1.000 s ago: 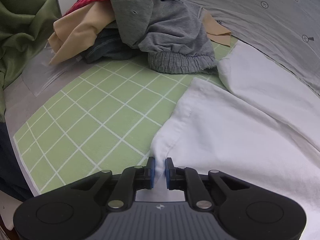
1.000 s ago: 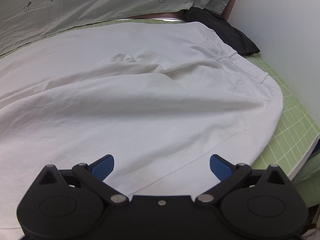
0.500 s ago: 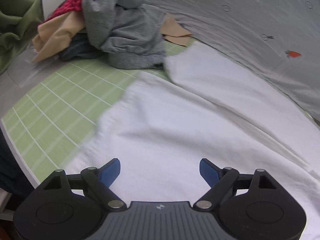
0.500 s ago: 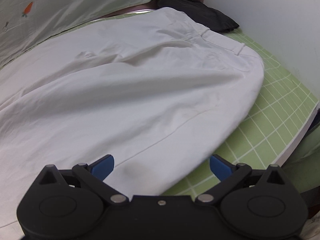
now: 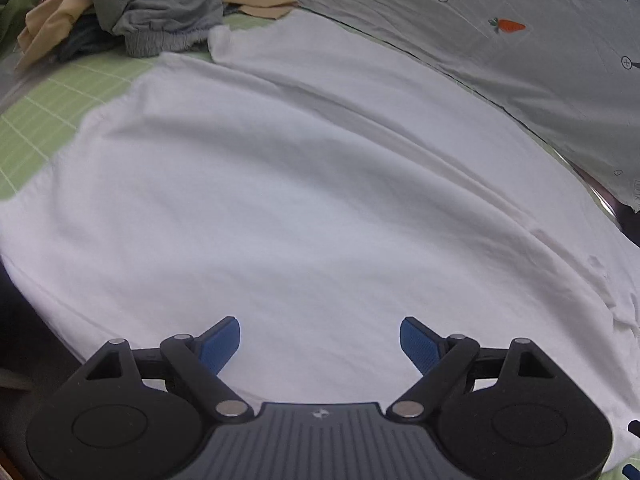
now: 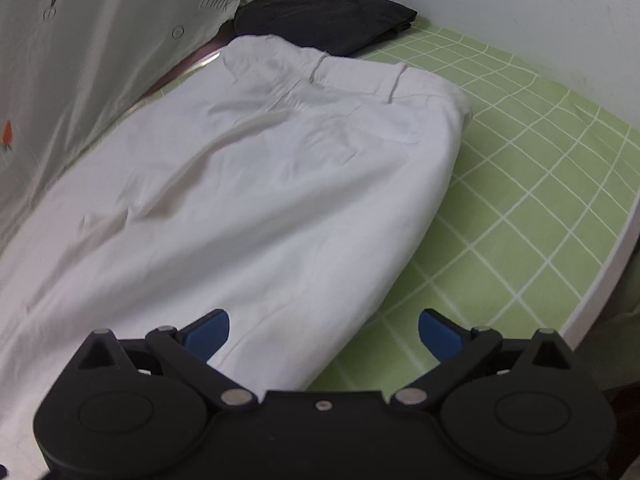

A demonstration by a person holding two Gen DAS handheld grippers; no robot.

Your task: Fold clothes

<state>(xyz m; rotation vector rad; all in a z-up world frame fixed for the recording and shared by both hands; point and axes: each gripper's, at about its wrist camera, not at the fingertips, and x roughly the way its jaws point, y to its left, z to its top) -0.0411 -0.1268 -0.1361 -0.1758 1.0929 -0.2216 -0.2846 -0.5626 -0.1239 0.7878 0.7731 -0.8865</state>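
The left gripper (image 5: 320, 340) is hovering with its blue-padded fingers (image 5: 221, 343) spread wide and gripping nothing, and the white trousers (image 5: 300, 184) are lying flat just ahead of and beneath both fingers, spreading across nearly the whole view. Far ahead of the left finger a pile of clothes (image 5: 132, 12) is sitting on the green gridded mat (image 5: 36, 116), with a grey garment on top touching the far trouser hem. The right gripper (image 6: 324, 332) is likewise standing wide open and empty; its left finger (image 6: 208, 334) is hanging over the trouser fabric (image 6: 248, 184), while its right finger is hanging over bare mat (image 6: 520, 184). The waistband is lying well ahead of the fingers, just in front of a folded dark garment (image 6: 324, 20). A pale printed sheet (image 6: 80, 40) is running along the far left.
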